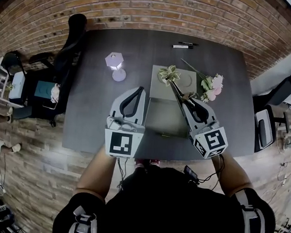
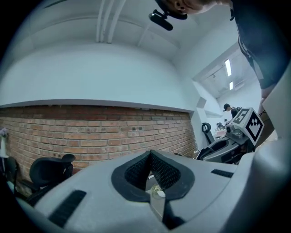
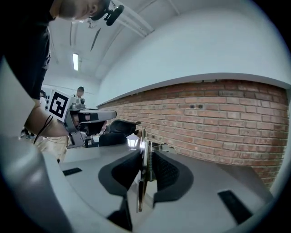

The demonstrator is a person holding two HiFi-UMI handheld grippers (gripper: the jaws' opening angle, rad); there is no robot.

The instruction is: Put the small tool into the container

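Right gripper [image 1: 187,98], right of centre, jaws clamped on small tool [image 1: 177,90]. Tool's long axis runs up-left from jaws, out over grey container [image 1: 159,92], nearer this hand. Left gripper [image 1: 138,90], jaws together, empty, at container's left edge. Tool tip lost against potted plant [image 1: 168,74]; container's opening hard to make out.

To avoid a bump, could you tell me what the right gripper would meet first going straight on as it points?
Likely the small plant at the grey container; the tool in the right gripper leads, though height is unclear.
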